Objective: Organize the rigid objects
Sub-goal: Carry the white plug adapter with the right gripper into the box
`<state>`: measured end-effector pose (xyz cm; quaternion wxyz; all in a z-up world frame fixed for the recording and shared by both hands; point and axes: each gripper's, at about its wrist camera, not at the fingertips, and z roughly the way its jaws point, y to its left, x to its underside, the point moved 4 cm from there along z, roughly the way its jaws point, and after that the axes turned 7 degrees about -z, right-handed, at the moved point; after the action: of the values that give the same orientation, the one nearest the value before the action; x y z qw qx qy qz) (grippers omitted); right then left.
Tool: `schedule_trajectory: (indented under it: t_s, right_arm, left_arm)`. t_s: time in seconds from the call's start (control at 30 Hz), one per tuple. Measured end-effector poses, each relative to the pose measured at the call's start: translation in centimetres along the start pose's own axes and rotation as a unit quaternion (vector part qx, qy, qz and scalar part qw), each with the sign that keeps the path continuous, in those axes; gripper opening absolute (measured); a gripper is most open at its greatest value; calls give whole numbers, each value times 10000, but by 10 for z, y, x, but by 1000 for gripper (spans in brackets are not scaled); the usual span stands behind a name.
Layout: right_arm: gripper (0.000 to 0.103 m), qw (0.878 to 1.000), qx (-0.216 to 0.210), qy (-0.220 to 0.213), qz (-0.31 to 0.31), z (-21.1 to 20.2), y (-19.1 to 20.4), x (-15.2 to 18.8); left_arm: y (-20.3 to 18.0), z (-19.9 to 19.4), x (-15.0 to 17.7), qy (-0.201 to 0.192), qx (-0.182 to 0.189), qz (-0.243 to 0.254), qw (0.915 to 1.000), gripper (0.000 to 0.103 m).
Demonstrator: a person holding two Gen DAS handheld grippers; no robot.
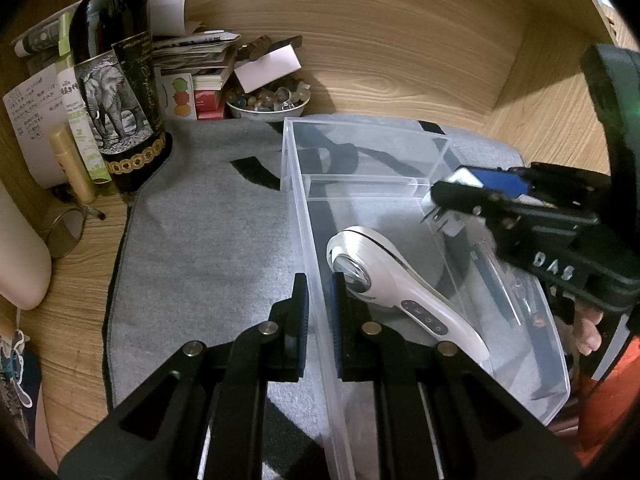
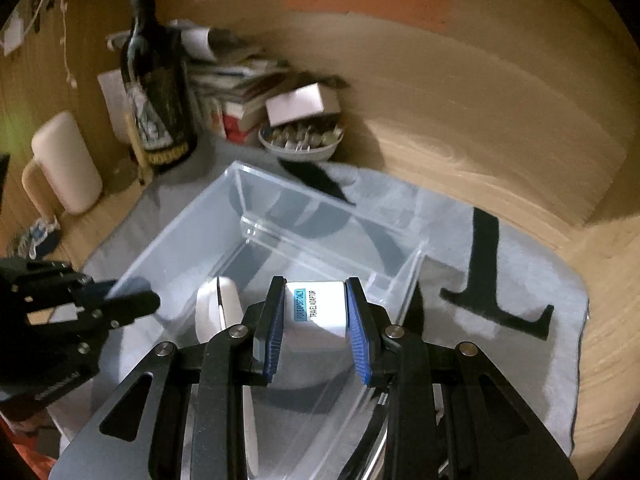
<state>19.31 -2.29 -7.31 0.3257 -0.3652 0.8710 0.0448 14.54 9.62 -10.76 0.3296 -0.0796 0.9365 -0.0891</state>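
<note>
left jaws pinch the clear bin (image 1: 400,184) wall; right jaws clamp the white travel adaptor (image 2: 316,306).

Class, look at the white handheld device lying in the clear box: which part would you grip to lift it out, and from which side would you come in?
Grip the white handheld device by its narrow handle, near the buttons, coming from above through the open top of the clear box. The handle is slimmer than the rounded head, so jaws span it more easily, and the walls block any sideways approach.

A clear plastic bin (image 1: 400,184) fills centre-right, holding a white handheld device (image 1: 400,276); a white travel adaptor (image 2: 316,306) sits lower centre.
</note>
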Motion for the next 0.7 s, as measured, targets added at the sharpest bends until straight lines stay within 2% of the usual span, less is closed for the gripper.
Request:
schedule_trajectory:
  t_s: [0.23, 0.4, 0.63, 0.7]
  right_arm:
    - [27, 9988, -5, 274, -407, 11, 13, 4]
    - [27, 9980, 12, 438, -459, 18, 16, 9]
    - [28, 9984, 19, 348, -447, 14, 15, 7]
    - [31, 9987, 24, 290, -430, 10, 15, 7]
  left_arm:
    - [-1, 1, 0, -15, -23, 46, 10000, 10]
    - [-1, 0, 0, -14, -19, 42, 10000, 10]
    - [-1, 1, -1, -11, -18, 43, 10000, 10]
    - [-1, 1, -1, -11, -15, 43, 10000, 10]
